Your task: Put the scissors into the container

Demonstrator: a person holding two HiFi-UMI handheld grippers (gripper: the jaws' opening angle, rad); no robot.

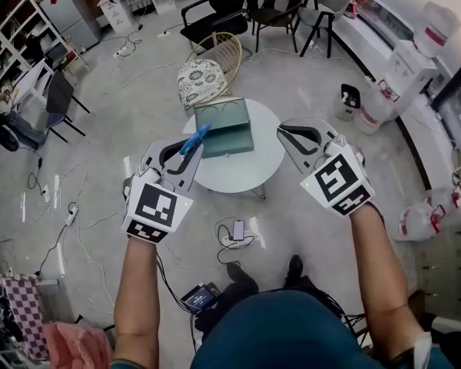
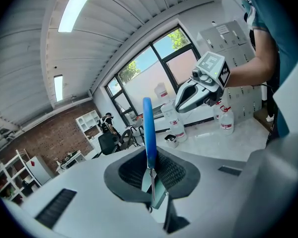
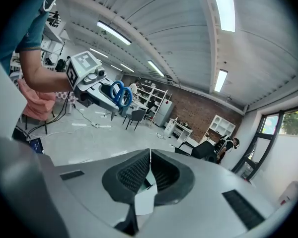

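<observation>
Item 1, scissors (image 1: 194, 139): blue-handled. They are clamped in my left claw (image 1: 186, 158), off the desk and outside the container. In the left gripper view the thin metal blades sit edge-on between the ribbed pads, and the blue handle (image 2: 149, 128) stands out beyond the tips. In the right gripper view the handle loops (image 3: 118, 94) show past that claw's end.

Item 2, left claw (image 2: 151, 175): closed narrow on the scissor blades. In the head view it is at the near-left edge of the desk, and the handle end overlaps the container's left side.

Item 3, container (image 1: 229, 142): a teal rectangular tray resting on the desk, with two round hollows in its far part.

Item 4, right claw (image 1: 292, 134): pads brought together with nothing gripped (image 3: 150, 170). It is held at the desk's right edge, well apart from the left claw.

Item 5, desk (image 1: 250, 167): small, round and white.

Item 6, surroundings: a wicker chair (image 1: 203, 79) with a patterned cushion stands just behind the desk. A phone (image 1: 238, 229) lies on the floor (image 1: 138, 106) among cables.
</observation>
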